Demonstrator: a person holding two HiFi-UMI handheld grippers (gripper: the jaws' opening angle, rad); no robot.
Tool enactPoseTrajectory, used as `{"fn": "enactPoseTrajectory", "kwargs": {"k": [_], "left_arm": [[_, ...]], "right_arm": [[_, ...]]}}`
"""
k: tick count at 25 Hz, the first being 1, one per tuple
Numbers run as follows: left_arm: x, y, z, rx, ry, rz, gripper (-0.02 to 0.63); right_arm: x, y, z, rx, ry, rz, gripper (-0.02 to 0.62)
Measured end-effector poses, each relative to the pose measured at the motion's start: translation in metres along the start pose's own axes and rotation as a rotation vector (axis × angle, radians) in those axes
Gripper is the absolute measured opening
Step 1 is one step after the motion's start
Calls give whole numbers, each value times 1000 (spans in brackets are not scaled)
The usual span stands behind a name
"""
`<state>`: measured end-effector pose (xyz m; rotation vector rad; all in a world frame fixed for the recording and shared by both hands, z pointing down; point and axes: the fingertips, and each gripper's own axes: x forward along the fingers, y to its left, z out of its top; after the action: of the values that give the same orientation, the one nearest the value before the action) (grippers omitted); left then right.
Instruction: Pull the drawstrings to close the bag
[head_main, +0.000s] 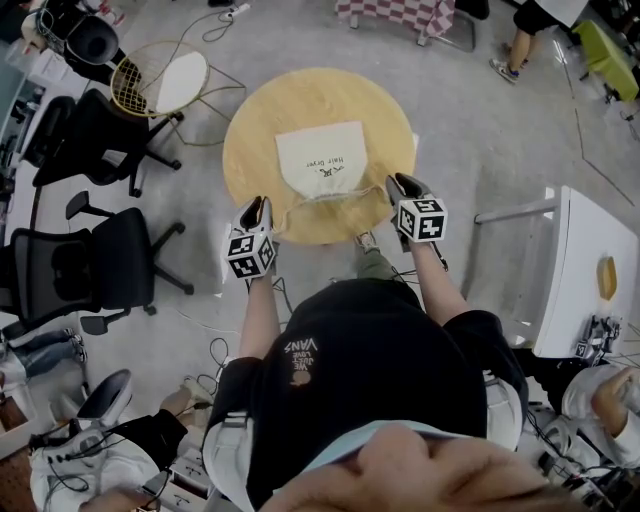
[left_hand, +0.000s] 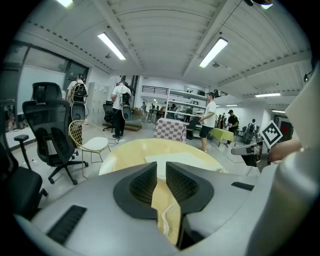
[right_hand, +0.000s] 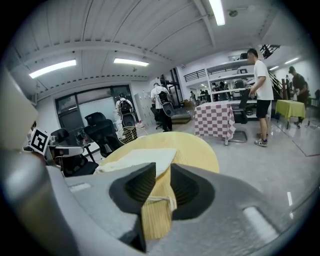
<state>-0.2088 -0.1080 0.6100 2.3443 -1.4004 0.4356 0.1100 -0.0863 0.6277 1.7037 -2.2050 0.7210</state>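
A white drawstring bag (head_main: 322, 160) lies flat on a round wooden table (head_main: 250, 140), its mouth toward me. Thin white cords (head_main: 292, 213) run from the mouth out to both sides along the near edge. My left gripper (head_main: 258, 205) sits at the table's near-left edge. In the left gripper view its jaws (left_hand: 161, 167) stand slightly apart, with a cord (left_hand: 165, 217) lying low between them and not pinched. My right gripper (head_main: 398, 182) is at the near-right edge. The right gripper (right_hand: 163, 170) also shows a gap, with a cord end (right_hand: 161, 202) crossing it.
Black office chairs (head_main: 95, 260) and a gold wire chair (head_main: 160, 85) stand to the left of the table. A white table (head_main: 590, 270) is at the right and a checked-cloth table (head_main: 395, 12) beyond. People stand further back in the room. Cables lie on the floor near my feet.
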Motion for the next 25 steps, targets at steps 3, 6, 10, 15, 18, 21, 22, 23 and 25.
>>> {"fn": "enactPoseTrajectory", "kwargs": {"k": [3,6,10,15,18,21,22,23,25], "left_arm": [[-4,-7,7,16,-24,-12,58],[-8,-15,14,32,-50,-27,57],[-15,-30,24,55,-85,-44,44],[-22,-38,33,63,-103,-68,31],[-26,-38,37,74,-115,-76,26],[-32,-43,42,90,-132,-84,21],[-33,-45,44,96,-138,-87,21],[-34,-48,45,102,-142,-91,20],[-36,-52,47,113,-148,-99,17]], "right_arm": [[-5,7,8,4,-30,12,78],[-11,15,17,-3,-67,23,40],[-20,24,27,-22,-107,43,9],[-28,37,38,-28,-144,64,1],[-32,46,45,-20,-168,77,0],[-39,53,52,-27,-196,86,0],[-42,54,54,-30,-205,87,-2],[-44,55,56,-32,-213,89,-2],[-47,58,57,-36,-224,93,-2]]}}
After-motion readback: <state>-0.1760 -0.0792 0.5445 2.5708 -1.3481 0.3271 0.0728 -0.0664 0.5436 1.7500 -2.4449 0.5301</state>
